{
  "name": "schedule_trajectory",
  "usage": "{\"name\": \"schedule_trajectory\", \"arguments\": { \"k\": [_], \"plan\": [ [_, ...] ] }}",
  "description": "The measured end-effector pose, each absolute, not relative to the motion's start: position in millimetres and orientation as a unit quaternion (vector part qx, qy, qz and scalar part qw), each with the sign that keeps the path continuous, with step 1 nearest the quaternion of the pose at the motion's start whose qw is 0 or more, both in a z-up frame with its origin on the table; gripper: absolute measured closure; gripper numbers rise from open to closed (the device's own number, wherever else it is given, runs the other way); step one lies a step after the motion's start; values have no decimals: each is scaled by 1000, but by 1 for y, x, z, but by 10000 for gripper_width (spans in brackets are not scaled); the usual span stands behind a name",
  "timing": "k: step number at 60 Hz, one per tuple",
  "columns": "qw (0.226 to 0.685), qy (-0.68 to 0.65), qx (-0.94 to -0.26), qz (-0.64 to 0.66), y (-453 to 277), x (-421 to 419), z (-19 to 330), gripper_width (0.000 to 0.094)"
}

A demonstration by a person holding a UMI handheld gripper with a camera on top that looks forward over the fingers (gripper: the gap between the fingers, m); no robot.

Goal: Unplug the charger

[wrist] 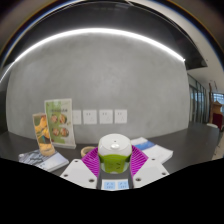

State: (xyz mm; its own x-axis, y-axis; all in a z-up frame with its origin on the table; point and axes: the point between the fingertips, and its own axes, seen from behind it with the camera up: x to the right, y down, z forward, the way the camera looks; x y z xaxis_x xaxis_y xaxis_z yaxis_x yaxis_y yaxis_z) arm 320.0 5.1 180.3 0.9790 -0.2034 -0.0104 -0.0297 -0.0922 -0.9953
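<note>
A charger (112, 155) with a white top and a green body sits between my gripper's (112, 163) two fingers. The magenta pads (91, 160) press against it on both sides. The gripper is shut on it and holds it above a dark tabletop (190, 140), well away from the grey wall. Three white wall plates (105, 116) sit in a row on that wall beyond the charger. No cable shows.
Two upright leaflet stands (58, 124) stand at the left near the wall. Flat booklets (45, 160) lie in front of them. White and blue papers (150, 152) lie on the table to the right of the fingers.
</note>
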Motion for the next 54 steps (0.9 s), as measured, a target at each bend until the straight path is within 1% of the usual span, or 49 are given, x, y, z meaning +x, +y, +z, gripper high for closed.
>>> {"name": "schedule_trajectory", "arguments": {
  "k": [4, 7, 11, 15, 21, 22, 28, 35, 41, 45, 47, 54],
  "plan": [
    [697, 69, -710, -73, -5, 330, 231, 590],
    [707, 61, -700, -78, -12, 340, 255, 582],
    [707, 53, -699, -90, -16, 360, 265, 582],
    [698, 51, -706, -105, -13, 390, 260, 569],
    [668, 46, -733, -118, 8, 440, 225, 553],
    [661, 44, -740, -117, 13, 447, 216, 537],
    [615, 36, -781, -99, 46, 492, 160, 511],
    [553, 31, -829, -71, 74, 521, 96, 490],
    [519, 18, -853, -57, 98, 541, 66, 483],
    [505, 7, -862, -48, 108, 545, 50, 470],
    [520, 2, -853, -44, 119, 546, 55, 472],
    [536, -13, -843, -44, 141, 545, 55, 451]
  ]
}}
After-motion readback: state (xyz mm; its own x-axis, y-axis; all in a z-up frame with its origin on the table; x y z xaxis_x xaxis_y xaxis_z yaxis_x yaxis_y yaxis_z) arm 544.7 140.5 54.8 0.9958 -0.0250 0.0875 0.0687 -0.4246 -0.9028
